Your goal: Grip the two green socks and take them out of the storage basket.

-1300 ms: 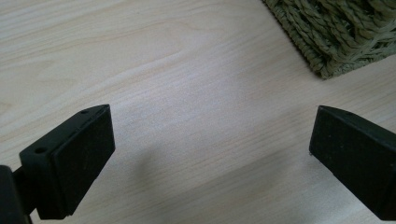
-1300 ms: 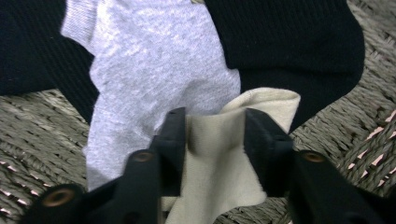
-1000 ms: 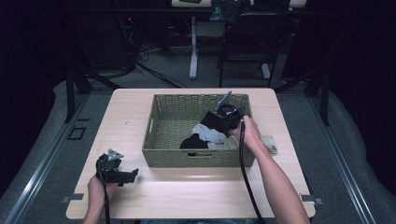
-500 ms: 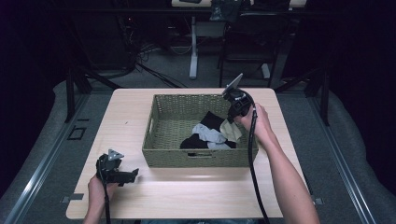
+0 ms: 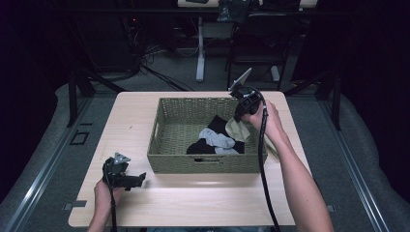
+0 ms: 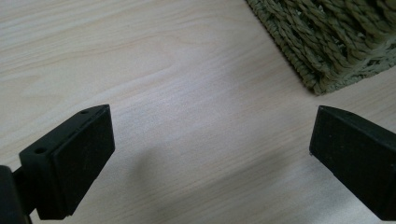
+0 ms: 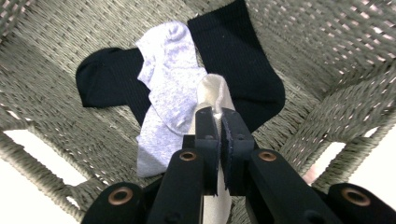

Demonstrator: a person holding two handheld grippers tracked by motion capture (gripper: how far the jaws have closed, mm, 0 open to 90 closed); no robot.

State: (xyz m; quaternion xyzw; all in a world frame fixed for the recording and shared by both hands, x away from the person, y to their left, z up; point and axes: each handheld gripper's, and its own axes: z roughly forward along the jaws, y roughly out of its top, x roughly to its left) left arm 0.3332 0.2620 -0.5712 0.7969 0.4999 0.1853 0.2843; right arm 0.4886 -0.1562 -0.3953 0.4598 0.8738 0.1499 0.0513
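My right gripper [image 5: 240, 112] hangs over the right side of a woven basket [image 5: 167, 128], shut on a cream sock [image 5: 237, 129] that dangles from it. In the right gripper view its jaws pinch the cream sock [image 7: 212, 95] above a grey sock [image 7: 170, 79] and a black sock [image 7: 238, 56] lying on the basket floor. The grey sock [image 5: 217, 140] and black sock [image 5: 200, 146] lie in the basket's right half. My left gripper [image 5: 138, 180] rests low on the table near its front left, open, with bare wood between its fingers [image 6: 77, 158].
The light wooden table [image 5: 125, 116] has free room left of and in front of the basket. A corner of the basket [image 6: 327, 51] lies just ahead of the left gripper. Another pale cloth [image 5: 272, 146] lies on the table right of the basket, beside my right forearm.
My right gripper has risen out of the basket toward its far right corner, lifting the cream sock off the pile. The left gripper has stayed where it was.
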